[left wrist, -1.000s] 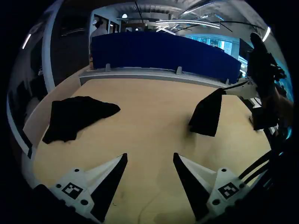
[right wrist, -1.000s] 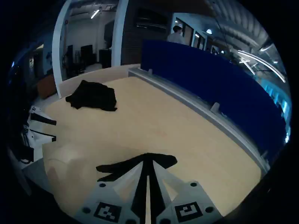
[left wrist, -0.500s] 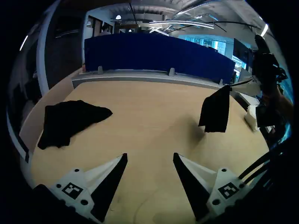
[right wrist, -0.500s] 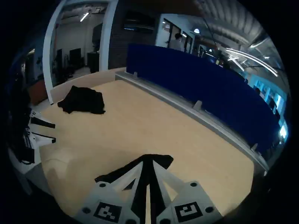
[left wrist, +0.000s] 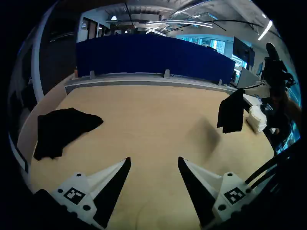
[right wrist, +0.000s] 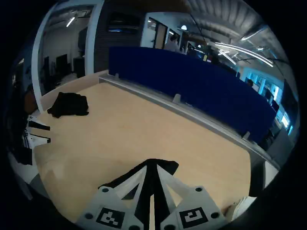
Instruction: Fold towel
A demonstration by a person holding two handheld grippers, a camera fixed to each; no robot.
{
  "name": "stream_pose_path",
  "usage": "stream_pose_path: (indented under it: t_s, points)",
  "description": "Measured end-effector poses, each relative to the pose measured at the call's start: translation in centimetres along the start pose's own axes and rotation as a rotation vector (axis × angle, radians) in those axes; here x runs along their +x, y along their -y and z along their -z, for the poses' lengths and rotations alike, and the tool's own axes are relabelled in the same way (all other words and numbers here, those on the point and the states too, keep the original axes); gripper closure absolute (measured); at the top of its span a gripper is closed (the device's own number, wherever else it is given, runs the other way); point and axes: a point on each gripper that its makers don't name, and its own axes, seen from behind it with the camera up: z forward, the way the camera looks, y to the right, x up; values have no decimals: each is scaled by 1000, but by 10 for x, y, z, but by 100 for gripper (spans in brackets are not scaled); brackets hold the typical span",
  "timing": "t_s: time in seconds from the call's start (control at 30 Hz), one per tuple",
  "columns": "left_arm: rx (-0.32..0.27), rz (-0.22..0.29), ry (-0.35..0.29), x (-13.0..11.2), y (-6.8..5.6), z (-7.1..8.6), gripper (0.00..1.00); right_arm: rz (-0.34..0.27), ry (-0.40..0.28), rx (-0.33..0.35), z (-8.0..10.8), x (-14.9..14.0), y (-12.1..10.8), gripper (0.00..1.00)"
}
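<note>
Two black towels: a crumpled towel (left wrist: 61,128) on the worktop (left wrist: 153,115) and a hanging towel (left wrist: 231,113) above it. One white stack (left wrist: 256,118) at the worktop's edge. One blue partition (left wrist: 153,53).

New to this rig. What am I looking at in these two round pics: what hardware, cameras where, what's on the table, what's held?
No robot: a person holds a two-finger gripper in each hand, each carrying a fisheye camera that looks along its fingers. In the left gripper view, the left gripper is open and empty above a wooden table. In the right gripper view, the right gripper is shut on a black towel, which hangs lifted off the table. A second black towel lies crumpled on the table, well apart. A white folded stack sits near the table's edge.
</note>
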Motion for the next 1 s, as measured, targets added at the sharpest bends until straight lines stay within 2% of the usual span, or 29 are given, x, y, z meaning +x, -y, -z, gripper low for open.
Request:
stream_pose_path:
  t_s: [0.5,0.77,1.0]
  points:
    - [-9,-15,19,3,-18,-19,10,-66,48,-112,29,-46,-103,97]
    - [-10,-20,31,4,-27,-29,10,-104,61,-145,39,-65,-143,97]
    - [-6,-23,41,4,-34,-34,10,-122,73,-160,37,-75,-173,97]
